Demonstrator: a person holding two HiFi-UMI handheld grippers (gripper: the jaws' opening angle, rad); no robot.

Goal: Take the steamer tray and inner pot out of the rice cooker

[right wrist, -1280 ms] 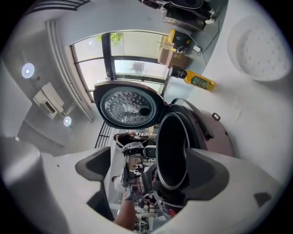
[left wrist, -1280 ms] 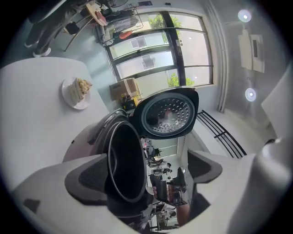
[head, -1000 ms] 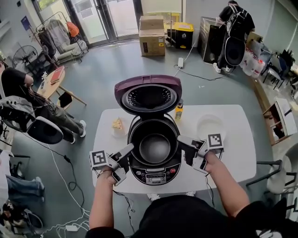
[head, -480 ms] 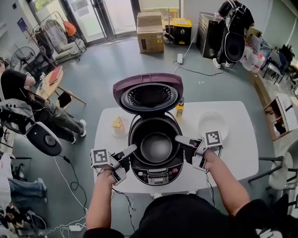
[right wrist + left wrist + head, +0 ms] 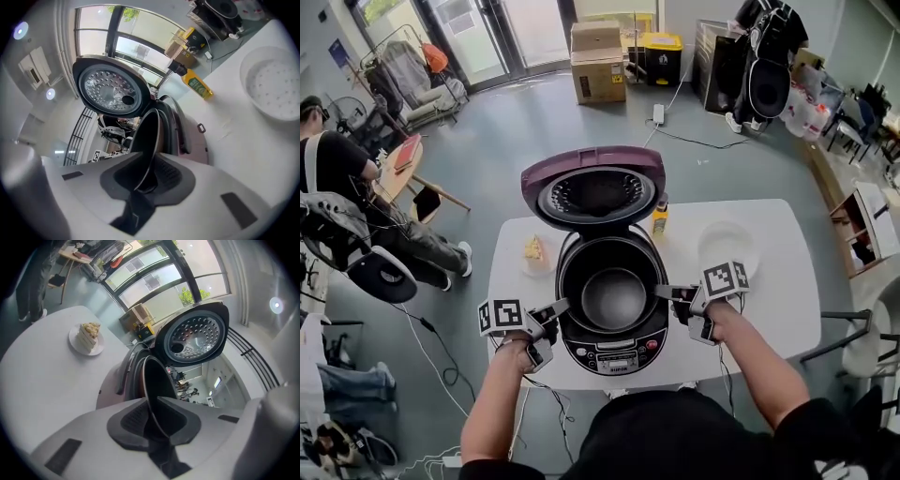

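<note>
The rice cooker stands open at the table's middle with its purple lid raised. The dark inner pot sits inside it. My left gripper is at the pot's left rim and my right gripper at its right rim. In the left gripper view the pot's thin rim runs between the jaws of the left gripper, which are closing onto it. The right gripper view shows the same: the rim lies between the closing jaws of the right gripper. The white steamer tray lies on the table to the right.
A piece of cake on a small plate sits left of the cooker, and a yellow bottle stands behind its right side. The white table ends close behind the lid. A person sits on the floor side at far left.
Both grippers have sunk and moved inward to the pot's rim. Their jaws, wide apart before, have closed round the rim on either side.
</note>
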